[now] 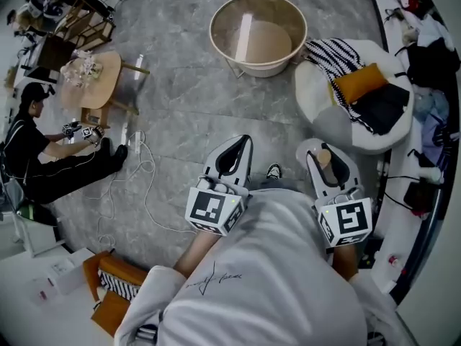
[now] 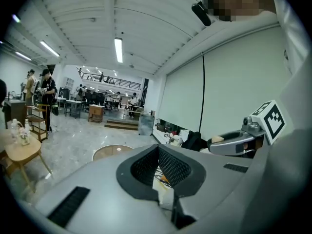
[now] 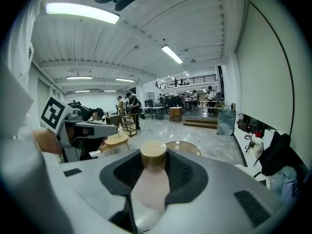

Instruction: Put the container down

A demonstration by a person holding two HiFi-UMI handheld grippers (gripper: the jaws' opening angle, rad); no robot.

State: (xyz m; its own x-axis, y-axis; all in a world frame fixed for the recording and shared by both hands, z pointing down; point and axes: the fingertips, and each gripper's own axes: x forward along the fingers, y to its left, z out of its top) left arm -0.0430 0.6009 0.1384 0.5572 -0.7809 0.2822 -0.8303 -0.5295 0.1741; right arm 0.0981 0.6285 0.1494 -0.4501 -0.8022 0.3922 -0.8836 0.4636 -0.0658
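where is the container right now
Right side of the head view: the container is gripped between the jaws of the right tool, held off the floor in front of the person, just short of the white armchair.

Two grippers showed, the left gripper (image 1: 229,157) and the right gripper (image 1: 333,166); there was one capped container (image 3: 152,172), one round tub (image 1: 261,69), one white armchair (image 1: 323,125), one small wooden table (image 1: 101,85) and one seated person (image 1: 29,150)

The grey stone floor (image 1: 180,99) carries a round tub (image 1: 259,68) at top centre, a white armchair (image 1: 317,114) upper right, a wooden side table (image 1: 108,85) upper left and a loose cable (image 1: 148,193) at left.
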